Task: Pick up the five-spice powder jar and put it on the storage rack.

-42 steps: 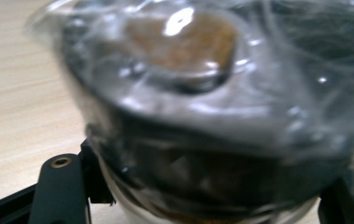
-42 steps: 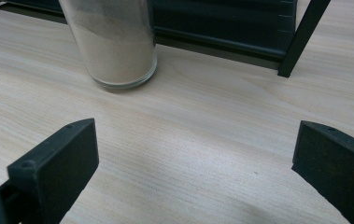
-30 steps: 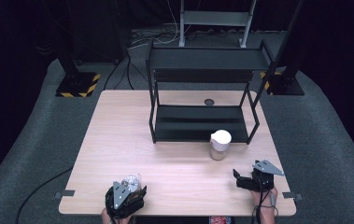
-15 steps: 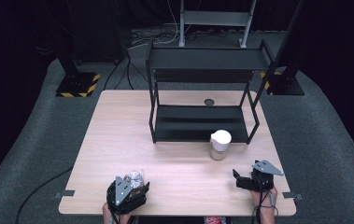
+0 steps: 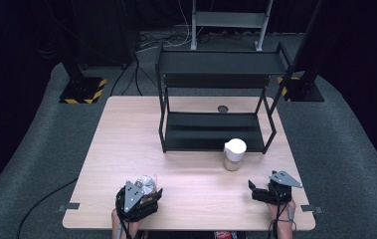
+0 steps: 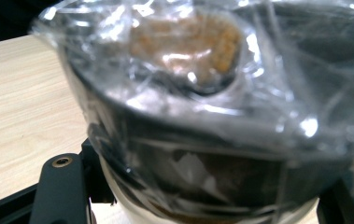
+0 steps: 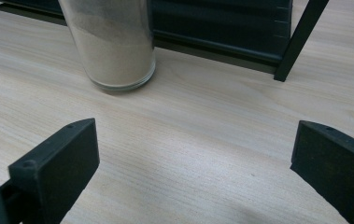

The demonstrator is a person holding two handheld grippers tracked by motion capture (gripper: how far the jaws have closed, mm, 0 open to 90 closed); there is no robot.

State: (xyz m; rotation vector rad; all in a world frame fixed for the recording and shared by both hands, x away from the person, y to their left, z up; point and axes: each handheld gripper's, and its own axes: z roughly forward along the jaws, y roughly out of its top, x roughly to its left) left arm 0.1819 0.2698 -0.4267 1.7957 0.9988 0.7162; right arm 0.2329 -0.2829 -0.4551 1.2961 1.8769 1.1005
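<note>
My left gripper [image 5: 139,195] is at the table's near left edge, shut on a film-wrapped round container [image 5: 145,183]. In the left gripper view the wrapped container [image 6: 212,116] sits close up between the black jaws, with crinkled clear film over a dark body and something orange-brown on top. My right gripper [image 5: 256,191] rests at the near right with its jaws wide open and nothing between them. In the right gripper view, that gripper [image 7: 193,158] faces a glass jar of pale powder [image 7: 114,42] a short way ahead. The jar [image 5: 235,155] has a white lid and stands in front of the rack.
A black two-level metal rack [image 5: 216,89] stands at the back middle of the wooden table [image 5: 126,129]; its foot and lower shelf [image 7: 221,28] are just behind the jar. A small dark round object [image 5: 222,108] lies behind the rack. Dark floor and stands surround the table.
My left gripper has risen a little and drifted slightly right with the wrapped container in it. The right gripper and the jar have not moved.
</note>
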